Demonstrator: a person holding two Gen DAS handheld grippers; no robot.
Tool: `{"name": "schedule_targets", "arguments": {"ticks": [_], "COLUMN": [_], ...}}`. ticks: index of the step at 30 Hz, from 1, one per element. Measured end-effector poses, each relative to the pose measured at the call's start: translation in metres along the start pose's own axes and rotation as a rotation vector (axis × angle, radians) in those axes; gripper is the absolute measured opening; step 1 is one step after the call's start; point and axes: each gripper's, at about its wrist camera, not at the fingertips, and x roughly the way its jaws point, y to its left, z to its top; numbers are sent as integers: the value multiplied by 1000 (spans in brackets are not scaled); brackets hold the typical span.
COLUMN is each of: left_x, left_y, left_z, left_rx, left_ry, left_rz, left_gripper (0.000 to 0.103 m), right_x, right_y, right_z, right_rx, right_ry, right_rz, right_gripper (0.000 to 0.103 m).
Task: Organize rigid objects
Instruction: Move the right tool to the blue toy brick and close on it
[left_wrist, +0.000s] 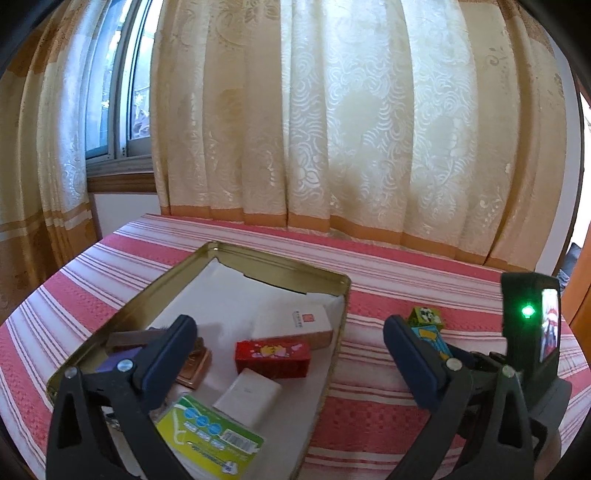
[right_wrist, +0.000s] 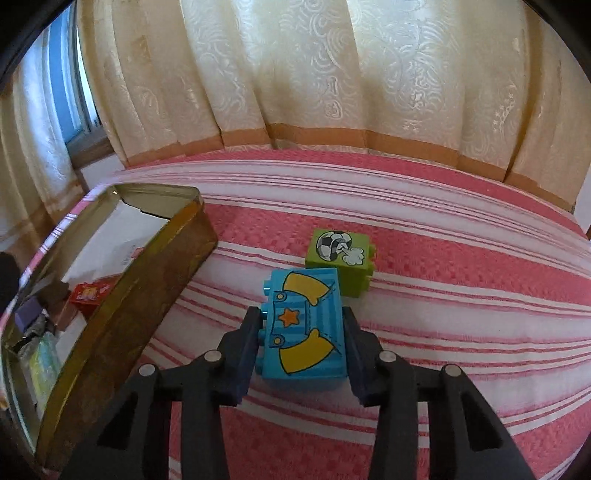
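My right gripper (right_wrist: 301, 321) is shut on a blue toy brick (right_wrist: 304, 328) with yellow sleeves and an orange star, on the striped cloth. A green brick (right_wrist: 338, 258) with a football picture lies just beyond it, touching or nearly touching. In the left wrist view both bricks show, blue (left_wrist: 430, 338) and green (left_wrist: 424, 315), behind my right finger. My left gripper (left_wrist: 290, 332) is open and empty, low over the gold tin tray (left_wrist: 258, 258). The tray holds a red box (left_wrist: 273, 356), a white box (left_wrist: 293, 323), a white block (left_wrist: 247, 400) and a green-yellow packet (left_wrist: 208, 435).
The tray's gold wall (right_wrist: 122, 317) stands left of my right gripper. The red and white striped cloth (right_wrist: 443, 295) covers the table. Cream curtains (left_wrist: 351, 129) hang behind the far edge. The right gripper's body with a green light (left_wrist: 528, 312) shows at the right of the left wrist view.
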Motion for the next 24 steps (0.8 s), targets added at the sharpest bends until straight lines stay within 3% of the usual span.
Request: {"name": "schedule_targets", "arguments": {"ticks": [9, 17, 24], "left_x": [7, 50, 83], "left_y": [-44, -100, -139], "left_z": [0, -4, -13], "left_rx": [78, 179, 254], "left_ry": [2, 125, 183], "left_rz": [-25, -67, -107], "left_gripper": [103, 103, 103], "right_x": [-49, -57, -58], "right_y": [-36, -94, -133], "right_z": [-14, -13, -16], "right_rx": [59, 137, 204], "right_ry": [-175, -192, -190], "right_rz": [-17, -119, -189], "right_gripper": [44, 44, 44]}}
